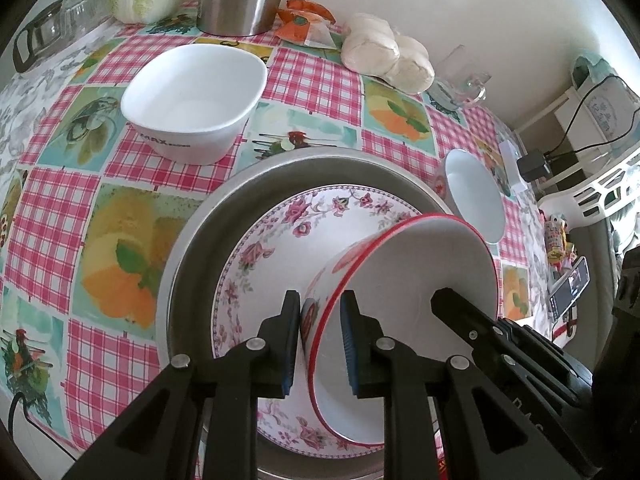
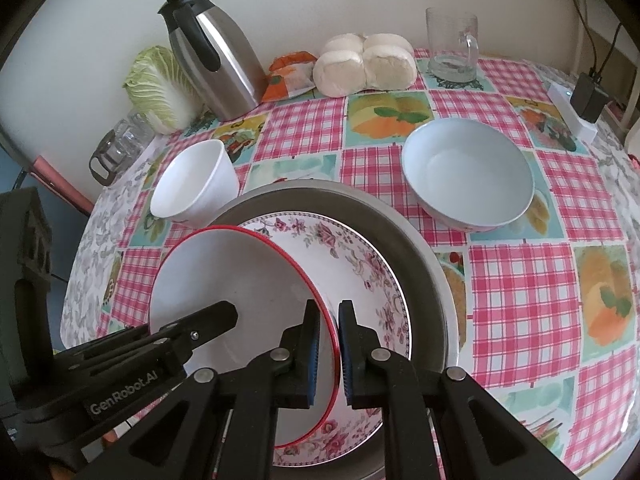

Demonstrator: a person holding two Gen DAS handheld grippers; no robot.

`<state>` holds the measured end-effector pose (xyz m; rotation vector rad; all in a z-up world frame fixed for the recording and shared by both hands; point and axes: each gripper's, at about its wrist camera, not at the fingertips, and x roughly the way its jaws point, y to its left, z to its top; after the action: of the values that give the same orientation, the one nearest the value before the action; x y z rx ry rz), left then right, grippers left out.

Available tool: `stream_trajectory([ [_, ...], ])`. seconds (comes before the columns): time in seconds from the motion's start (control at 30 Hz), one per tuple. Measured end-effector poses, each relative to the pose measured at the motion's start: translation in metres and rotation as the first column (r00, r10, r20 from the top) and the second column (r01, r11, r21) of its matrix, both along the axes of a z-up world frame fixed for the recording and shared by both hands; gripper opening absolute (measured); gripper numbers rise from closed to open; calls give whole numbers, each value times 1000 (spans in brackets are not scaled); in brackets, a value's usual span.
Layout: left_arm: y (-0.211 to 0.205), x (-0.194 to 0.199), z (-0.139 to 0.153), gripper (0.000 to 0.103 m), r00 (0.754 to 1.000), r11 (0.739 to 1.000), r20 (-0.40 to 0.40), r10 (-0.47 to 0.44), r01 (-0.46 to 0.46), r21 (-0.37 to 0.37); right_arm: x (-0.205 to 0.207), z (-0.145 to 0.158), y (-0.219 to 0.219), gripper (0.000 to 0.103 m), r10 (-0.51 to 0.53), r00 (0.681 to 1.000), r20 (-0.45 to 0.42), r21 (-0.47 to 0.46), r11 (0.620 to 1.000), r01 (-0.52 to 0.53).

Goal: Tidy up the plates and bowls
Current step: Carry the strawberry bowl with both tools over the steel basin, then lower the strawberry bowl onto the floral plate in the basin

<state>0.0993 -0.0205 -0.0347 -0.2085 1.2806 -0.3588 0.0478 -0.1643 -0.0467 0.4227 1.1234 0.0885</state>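
Here, a red-rimmed bowl (image 1: 404, 312), tilted above a floral plate (image 1: 280, 240) in a metal tray (image 1: 200, 240), is clamped by its rim between left claw (image 1: 320, 344) and right claw (image 2: 329, 354); glazed, stiff, breakable, it is judged slippery, best taken at opposite rim edges.

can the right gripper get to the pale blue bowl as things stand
Probably not yet: the right gripper is shut on the red-rimmed bowl's rim. Once it lets go, the way to the pale blue bowl looks free, only bare tablecloth lying between.
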Motion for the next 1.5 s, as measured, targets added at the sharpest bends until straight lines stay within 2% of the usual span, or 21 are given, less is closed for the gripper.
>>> stream_trajectory([
  [0.83,0,5,-10,19,1000,1000,-17,15,-15,25,8,-6,6,12,14,1000,-7,-23,1000,-14],
  [1.2,4,5,-11,19,999,999,-28,32,-32,-5,10,-8,4,12,12,1000,-21,-2,1000,-12],
  [1.5,6,4,-3,22,999,999,0,44,-44,-7,9,-8,5,13,13,1000,-23,-5,1000,-14],
])
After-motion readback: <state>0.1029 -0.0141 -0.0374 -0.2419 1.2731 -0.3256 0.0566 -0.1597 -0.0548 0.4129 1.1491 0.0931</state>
